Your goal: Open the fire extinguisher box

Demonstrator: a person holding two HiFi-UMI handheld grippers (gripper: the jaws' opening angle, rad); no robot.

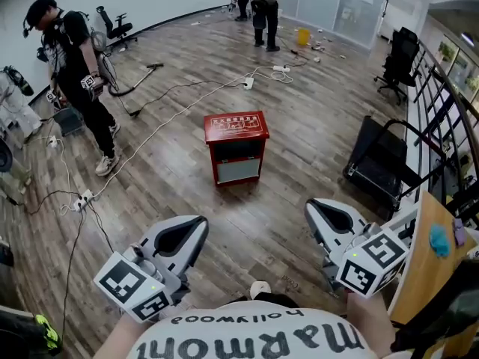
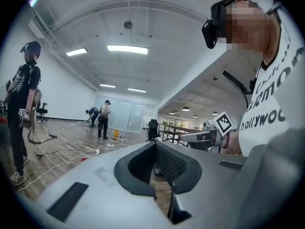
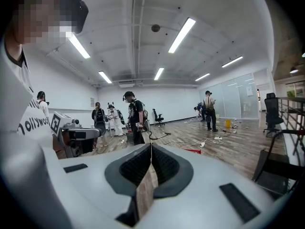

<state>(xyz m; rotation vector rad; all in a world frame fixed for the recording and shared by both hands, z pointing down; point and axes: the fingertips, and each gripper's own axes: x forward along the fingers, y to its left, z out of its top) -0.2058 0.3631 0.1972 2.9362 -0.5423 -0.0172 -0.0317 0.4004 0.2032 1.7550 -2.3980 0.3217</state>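
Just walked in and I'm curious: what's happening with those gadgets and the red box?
A person holds a left gripper and a right gripper, both shut and empty. The red fire extinguisher box stands closed and untouched on the wooden floor, some way ahead. Other people are busy farther back.

The fire extinguisher box (image 1: 236,146) looks like red painted sheet metal, with a glossy top and a duller grey front panel. The floor (image 1: 284,200) is wood-look plank with a soft sheen. The left gripper (image 1: 187,234) and right gripper (image 1: 329,217) have smooth, matt, pale-grey plastic shells and dark ribbed pads (image 3: 164,168). Near, the shirt (image 1: 254,335) is white cloth.
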